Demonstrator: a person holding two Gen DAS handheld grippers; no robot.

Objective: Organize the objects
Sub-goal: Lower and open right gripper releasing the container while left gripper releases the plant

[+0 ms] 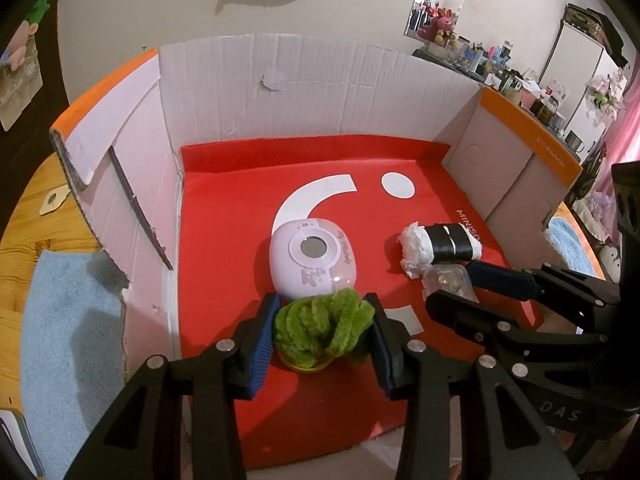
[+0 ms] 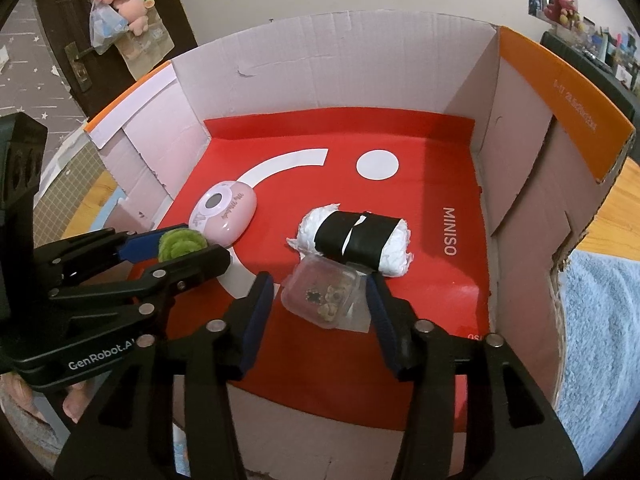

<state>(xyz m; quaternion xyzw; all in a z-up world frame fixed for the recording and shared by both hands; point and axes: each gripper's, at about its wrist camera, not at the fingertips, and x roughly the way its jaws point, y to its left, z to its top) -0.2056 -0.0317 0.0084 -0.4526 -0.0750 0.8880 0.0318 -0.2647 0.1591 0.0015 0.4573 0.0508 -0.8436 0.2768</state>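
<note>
My left gripper (image 1: 325, 322) is shut on a fuzzy green toy (image 1: 320, 326) low over the red mat (image 1: 240, 208) inside the cardboard box (image 1: 288, 92). A pink oval device (image 1: 312, 258) lies just beyond it. My right gripper (image 2: 320, 300) is open around a clear plastic container (image 2: 324, 294) resting on the mat; its right finger touches the container's edge, the left finger stands apart. A white roll with a black band (image 2: 360, 240) lies just behind the container. In the right wrist view the left gripper (image 2: 188, 246) holds the green toy (image 2: 180, 242) beside the pink device (image 2: 224, 210).
The box walls (image 2: 528, 152) rise on the left, back and right, with orange flaps (image 2: 560, 92). A blue towel (image 1: 68, 320) lies on the wooden table (image 1: 16, 240) outside the box to the left, and another blue towel (image 2: 600, 340) to the right.
</note>
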